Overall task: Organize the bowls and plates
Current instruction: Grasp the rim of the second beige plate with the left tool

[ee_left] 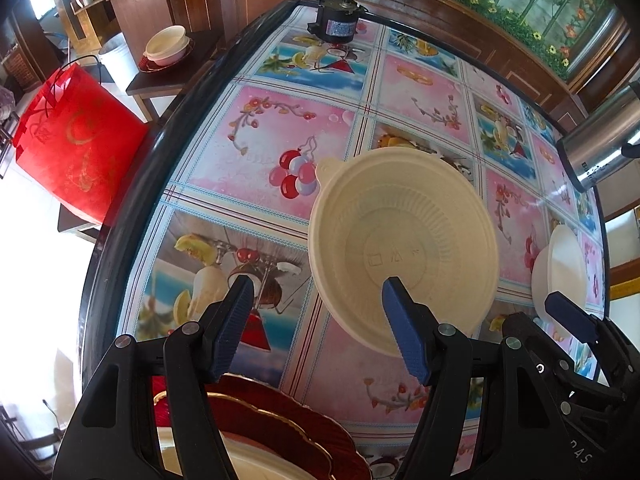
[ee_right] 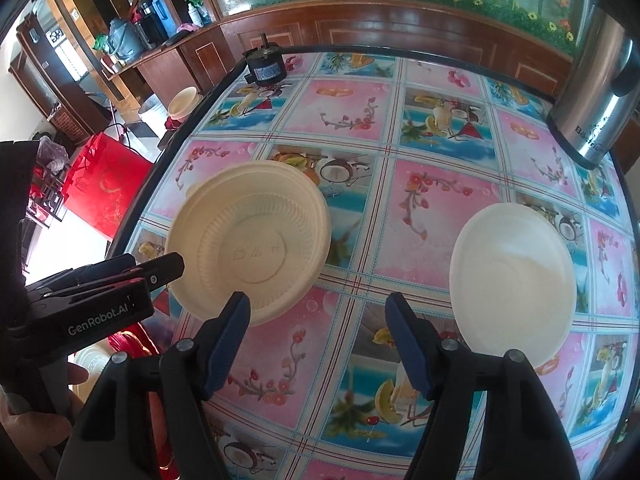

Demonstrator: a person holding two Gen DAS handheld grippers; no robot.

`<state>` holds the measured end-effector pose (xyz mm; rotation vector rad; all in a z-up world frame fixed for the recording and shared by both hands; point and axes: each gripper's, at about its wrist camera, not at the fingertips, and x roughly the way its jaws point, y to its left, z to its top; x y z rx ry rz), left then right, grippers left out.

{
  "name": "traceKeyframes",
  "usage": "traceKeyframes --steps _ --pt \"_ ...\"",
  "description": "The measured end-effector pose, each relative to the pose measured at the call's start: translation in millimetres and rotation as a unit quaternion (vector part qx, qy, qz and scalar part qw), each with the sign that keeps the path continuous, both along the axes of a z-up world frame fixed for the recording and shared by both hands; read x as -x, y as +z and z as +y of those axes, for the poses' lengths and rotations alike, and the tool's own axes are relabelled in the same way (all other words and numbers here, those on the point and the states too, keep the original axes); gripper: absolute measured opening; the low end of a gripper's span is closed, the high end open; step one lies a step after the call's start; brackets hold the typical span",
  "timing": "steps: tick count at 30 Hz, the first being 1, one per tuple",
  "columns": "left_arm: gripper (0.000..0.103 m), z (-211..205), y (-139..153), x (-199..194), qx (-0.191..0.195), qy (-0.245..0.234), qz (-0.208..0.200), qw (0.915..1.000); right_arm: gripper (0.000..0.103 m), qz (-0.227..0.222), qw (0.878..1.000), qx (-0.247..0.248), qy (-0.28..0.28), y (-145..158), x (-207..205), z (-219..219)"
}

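bright fruit and flower pictures covered the round table (ee_right: pixel 420 208), which had a black rim.

nearest to the left claw (ee_left: pixel 318 300) lay a red plate (ee_left: pixel 280 432) with a wavy gold edge, at the table's near side, and a pale plate sat on top of it. the left claw hung over the table with its two blue pads apart and nothing between them. its right pad (ee_left: pixel 404 328) showed in front of the near rim of the cream bowl (ee_left: pixel 404 248); i could not tell if it touched. the cream bowl stood upright on the table, empty, with a small tab on its far left rim.

the right claw (ee_right: pixel 318 312) hung over bare table between the two bowls. its pads were apart and held nothing. the cream bowl (ee_right: pixel 248 240) was by its left pad, and the white bowl (ee_right: pixel 512 284) stood upright by its right pad, well apart from the cream one. from the right camera the left claw (ee_right: pixel 160 274) showed at the left, with a hand (ee_right: pixel 36 420) on its handle.

farther back, a shiny steel pot (ee_right: pixel 592 108) stood near the right edge. a small black motor (ee_right: pixel 264 68) sat at the far edge. off the table to the left stood a red bag (ee_left: pixel 76 144). beyond it another bowl (ee_left: pixel 168 46) sat on a dark plate on a low side table. brown wood walls closed the back.
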<state>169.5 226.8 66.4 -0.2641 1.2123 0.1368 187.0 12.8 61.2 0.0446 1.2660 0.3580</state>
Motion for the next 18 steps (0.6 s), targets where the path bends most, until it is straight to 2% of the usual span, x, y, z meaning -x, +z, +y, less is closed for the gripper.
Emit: traceKeyframes --steps 18 --pt "0.068 7 -25 -20 0.001 -0.010 0.024 0.9997 0.058 0.018 1.000 0.013 -0.005 -20 -18 7"
